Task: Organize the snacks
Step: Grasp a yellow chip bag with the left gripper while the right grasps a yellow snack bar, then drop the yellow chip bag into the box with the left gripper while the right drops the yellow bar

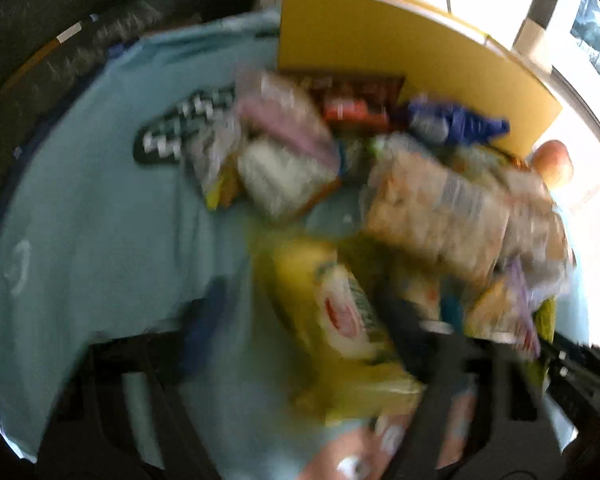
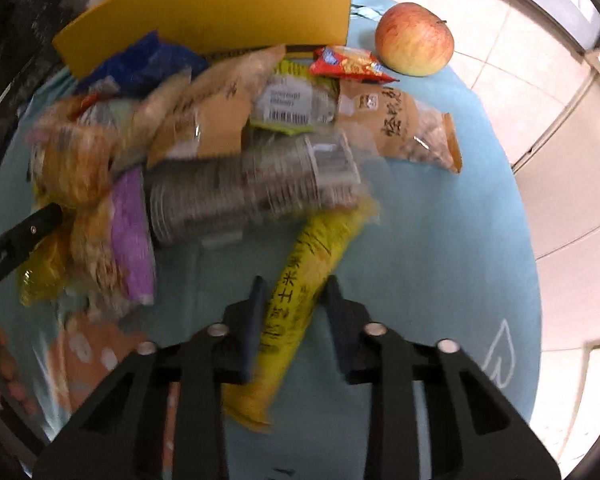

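Blurrily, from the left wrist, the left gripper seems clamped on a yellow packet beside the snack pile, though this cannot be confirmed. From the right wrist, the right gripper is closed on a yellow corn stick on the blue cloth; lifting and sorting is judged next.

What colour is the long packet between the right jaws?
Yellow with dark lettering, the long packet; clearest in the right wrist view.

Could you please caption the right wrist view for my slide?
Right gripper shut on a long yellow snack packet, beside piled snacks and an apple.
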Motion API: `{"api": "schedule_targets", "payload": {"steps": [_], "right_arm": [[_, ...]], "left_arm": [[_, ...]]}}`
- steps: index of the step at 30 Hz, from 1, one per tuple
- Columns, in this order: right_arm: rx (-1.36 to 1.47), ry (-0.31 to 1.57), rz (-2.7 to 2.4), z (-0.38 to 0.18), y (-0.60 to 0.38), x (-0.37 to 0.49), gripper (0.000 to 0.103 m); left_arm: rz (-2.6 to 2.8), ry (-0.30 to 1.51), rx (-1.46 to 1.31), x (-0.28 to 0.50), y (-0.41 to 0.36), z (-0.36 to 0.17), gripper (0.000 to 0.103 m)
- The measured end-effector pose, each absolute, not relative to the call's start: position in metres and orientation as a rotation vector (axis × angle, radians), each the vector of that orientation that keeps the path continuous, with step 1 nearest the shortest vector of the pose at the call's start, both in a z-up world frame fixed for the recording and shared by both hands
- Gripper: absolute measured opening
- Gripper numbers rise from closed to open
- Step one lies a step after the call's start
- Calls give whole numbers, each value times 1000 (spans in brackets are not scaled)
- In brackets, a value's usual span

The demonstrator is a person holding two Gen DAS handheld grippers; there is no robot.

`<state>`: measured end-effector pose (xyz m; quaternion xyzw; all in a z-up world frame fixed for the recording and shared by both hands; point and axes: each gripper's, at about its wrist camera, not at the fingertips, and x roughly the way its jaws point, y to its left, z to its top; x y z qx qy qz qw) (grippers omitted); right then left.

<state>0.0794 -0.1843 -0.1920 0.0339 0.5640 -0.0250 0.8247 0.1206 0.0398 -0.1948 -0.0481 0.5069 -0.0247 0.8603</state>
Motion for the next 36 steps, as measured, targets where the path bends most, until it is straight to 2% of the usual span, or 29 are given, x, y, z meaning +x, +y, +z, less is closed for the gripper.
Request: {"api": "schedule_targets", "payload": {"steps": [13,23,30,36], "right_arm": [[111,1179,38,-188,-207,47,20],[138,1121,69,-148,-220,25,20],[123,1127,67,-142,-215,25,20],[148,1057,109,-110,-209,25,20]], "left_arm": [[-157,1032,-43,93,49,-189,39],[-187,948,-65,77,54,-156,38],[-183,948,-80,69,59,-149,38],[-198,899,-97,64,63,-128,38]]}}
